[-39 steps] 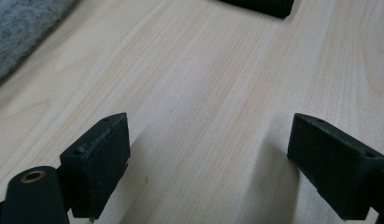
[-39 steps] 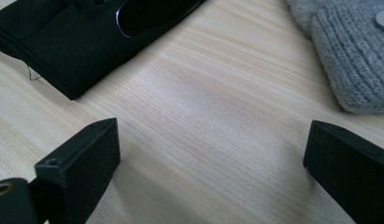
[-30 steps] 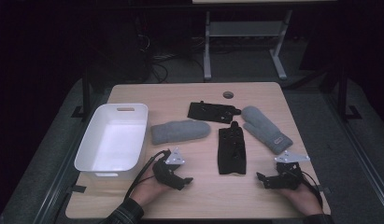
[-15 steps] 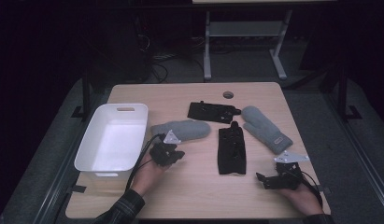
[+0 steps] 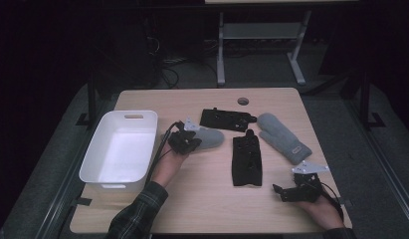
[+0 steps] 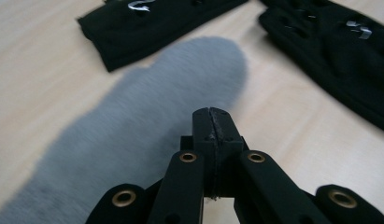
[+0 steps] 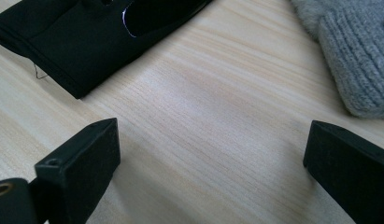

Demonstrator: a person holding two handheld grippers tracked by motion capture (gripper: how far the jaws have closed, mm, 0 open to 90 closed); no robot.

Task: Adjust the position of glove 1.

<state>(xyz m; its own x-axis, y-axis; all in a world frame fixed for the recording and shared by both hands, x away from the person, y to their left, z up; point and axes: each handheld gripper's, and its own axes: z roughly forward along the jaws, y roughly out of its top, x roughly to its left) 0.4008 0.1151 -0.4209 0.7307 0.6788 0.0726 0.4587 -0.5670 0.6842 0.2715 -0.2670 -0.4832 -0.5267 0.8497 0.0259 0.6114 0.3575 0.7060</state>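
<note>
Reaching for the grey mitten looks like the step in hand: the left tongs hover over its cuff end, a little left of the desk's centre, at about 10 o'clock. In the left gripper view these tongs are pressed together, and I see no cloth between them; the mitten lies flat on the wood just below and past the tips. So the grasp seems not yet made.

The next move, as I judge it, calls for spreading the tongs, lowering them onto the mitten's edge, pinching a fold of the soft knit, then carrying it toward 9 o'clock, where the bin stands. Thin cloth may slip out of a shallow bite, so the pinch should take a good fold.

The right tongs rest at 5 o'clock, spread wide with bare wood between them. A second mitten lies at 2 o'clock, and two black gloves lie near the centre.

The white bin, the one container here, holds nothing.
</note>
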